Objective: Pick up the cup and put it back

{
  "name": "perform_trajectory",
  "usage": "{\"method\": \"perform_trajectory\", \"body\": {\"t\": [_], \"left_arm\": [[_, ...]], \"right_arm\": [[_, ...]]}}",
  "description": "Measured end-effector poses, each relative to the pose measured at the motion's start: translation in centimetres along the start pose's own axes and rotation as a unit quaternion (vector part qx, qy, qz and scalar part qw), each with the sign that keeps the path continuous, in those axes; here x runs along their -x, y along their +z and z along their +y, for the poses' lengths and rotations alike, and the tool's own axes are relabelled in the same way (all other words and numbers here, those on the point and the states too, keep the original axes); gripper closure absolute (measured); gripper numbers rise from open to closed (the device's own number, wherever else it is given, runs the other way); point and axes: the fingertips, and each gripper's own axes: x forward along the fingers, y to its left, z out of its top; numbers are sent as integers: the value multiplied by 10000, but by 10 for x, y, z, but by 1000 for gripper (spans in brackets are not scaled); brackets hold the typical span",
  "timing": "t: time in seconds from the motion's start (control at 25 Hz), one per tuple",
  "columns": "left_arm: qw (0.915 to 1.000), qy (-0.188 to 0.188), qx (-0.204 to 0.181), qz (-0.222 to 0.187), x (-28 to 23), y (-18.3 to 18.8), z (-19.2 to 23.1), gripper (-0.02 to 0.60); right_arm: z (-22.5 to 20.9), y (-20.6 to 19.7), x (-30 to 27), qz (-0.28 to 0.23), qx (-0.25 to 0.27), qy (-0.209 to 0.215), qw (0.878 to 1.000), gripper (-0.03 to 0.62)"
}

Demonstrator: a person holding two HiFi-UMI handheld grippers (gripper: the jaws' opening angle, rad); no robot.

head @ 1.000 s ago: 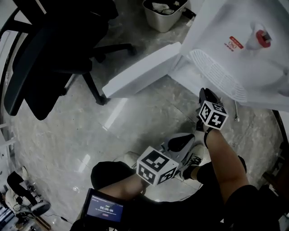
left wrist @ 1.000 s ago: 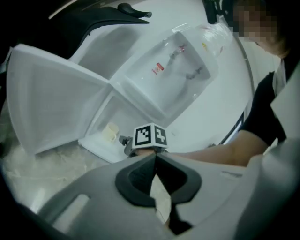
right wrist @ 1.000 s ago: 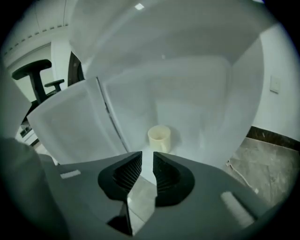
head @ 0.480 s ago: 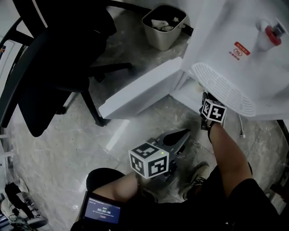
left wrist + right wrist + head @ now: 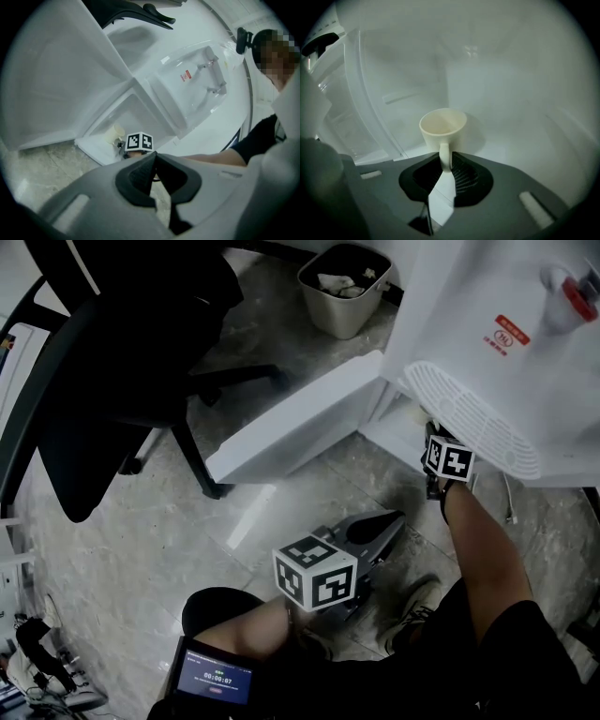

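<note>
Small screen (image 5: 217, 679) reads 00:00:07; dispenser's red label (image 5: 510, 331) is illegible.

Left gripper (image 5: 153, 155) grey, fingers (image 5: 139, 177) black; marker cube (image 5: 315, 571) black-white; sleeve (image 5: 260, 136) black.

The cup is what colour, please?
The cup is cream, clearest in the right gripper view.

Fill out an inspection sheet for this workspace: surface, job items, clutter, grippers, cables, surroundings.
Surface: white cabinet shelf, the cup standing on it.
Job's things: cup upright, its handle toward the right gripper.
Clutter: nothing seen inside the cabinet.
Grippers: right gripper has just been closing its jaws, which now appear to pinch the cup's handle; left gripper shut, empty, held over the floor.
Cables: thin white cable beside the dispenser.
Surroundings: open cabinet door, chair, bin, small screen.
</note>
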Motion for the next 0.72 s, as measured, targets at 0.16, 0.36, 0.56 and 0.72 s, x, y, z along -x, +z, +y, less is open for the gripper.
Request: {"method": "perform_trajectory", "body": {"t": [0.16,0.36,0.56,0.72], "left_arm": [[10000,16,82,13,3,-2,4,577],[9997,-151,199,26,4,-3,-3,577],[9991,-264,327,107,3,-11,-9,577],[9982,-142,547,205,8,-27,-13,577]], "right_arm": [[-1,1,3,-4,-70,-70,10000,536],[1,6,10,-56,-90,-77,9999,537],[7,8,19,-96,35,-23,9999,540],[24,3,41,-59,220,180,9996,542]]}}
